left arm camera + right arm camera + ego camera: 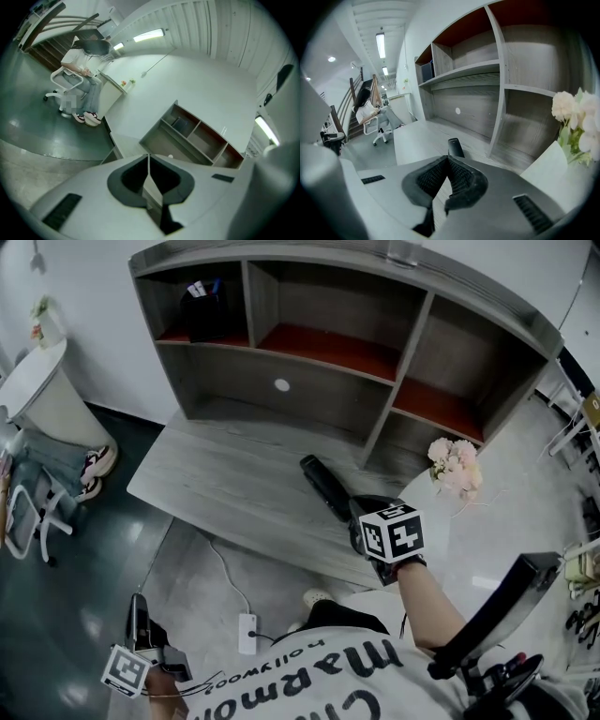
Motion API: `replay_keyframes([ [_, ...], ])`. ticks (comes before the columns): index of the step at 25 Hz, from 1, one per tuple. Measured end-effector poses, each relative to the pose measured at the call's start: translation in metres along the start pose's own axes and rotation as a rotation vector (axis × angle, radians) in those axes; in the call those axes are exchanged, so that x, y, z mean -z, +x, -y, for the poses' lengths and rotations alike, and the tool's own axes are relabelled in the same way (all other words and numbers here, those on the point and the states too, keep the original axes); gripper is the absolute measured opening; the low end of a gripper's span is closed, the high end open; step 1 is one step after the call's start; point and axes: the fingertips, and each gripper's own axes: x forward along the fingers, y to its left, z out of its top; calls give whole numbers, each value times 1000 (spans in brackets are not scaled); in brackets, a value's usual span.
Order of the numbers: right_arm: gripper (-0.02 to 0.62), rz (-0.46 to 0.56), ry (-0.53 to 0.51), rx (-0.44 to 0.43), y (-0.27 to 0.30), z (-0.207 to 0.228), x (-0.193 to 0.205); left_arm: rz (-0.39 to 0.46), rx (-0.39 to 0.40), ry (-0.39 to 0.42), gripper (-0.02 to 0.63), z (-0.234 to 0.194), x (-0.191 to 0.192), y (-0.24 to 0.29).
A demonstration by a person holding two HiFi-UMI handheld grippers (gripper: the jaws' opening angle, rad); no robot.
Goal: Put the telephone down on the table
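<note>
At far left, left gripper point(148, 161) low beside the person, fingers pressed together on nothing, aimed towards the table point(225, 474) and the shelf unit point(197, 136) well ahead of the fingertips. Little danger here, judging by the gap. Swung further down and inward, though, could hook the cable of the white power strip point(247, 634) lying on the floor nearby and drag it along. Further right, flat on the wood-grain tabletop, the black telephone handset point(454, 146), just beyond the fingertips of the right gripper point(447, 158) and pointing away from them towards the shelves. Fingers there closed tight as well, pads in contact with nothing pinched, so apparently let go and set down, with the task all but finished. Main hazard from this spot: pushing forward or dipping with the closed tips so near the handset's near end, likely to shove or spin it across the smooth top, perhaps against the shelf upright ahead. Safer lifted up and back than slid along the surface. To the right of the fingers and fairly close, a bunch of pale flowers point(576, 119), easily knocked over by a sideways sweep while pulling away. Impossible to tell whether any cord trails from the handset to snag on the jaws.
</note>
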Motion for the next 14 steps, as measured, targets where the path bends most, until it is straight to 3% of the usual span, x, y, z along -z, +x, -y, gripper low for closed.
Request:
replay_keyframes([
  [4, 11, -4, -6, 9, -1, 2, 0, 5, -44, 18, 21, -9, -4, -6],
  [7, 11, -5, -8, 16, -2, 4, -3, -11, -146, 58, 21, -24, -6, -14],
  [9, 11, -4, -11, 23, -3, 5, -4, -6, -121, 58, 21, -21, -7, -12],
  [14, 11, -5, -17, 36, -3, 2, -6, -30, -229, 92, 21, -39, -8, -23],
])
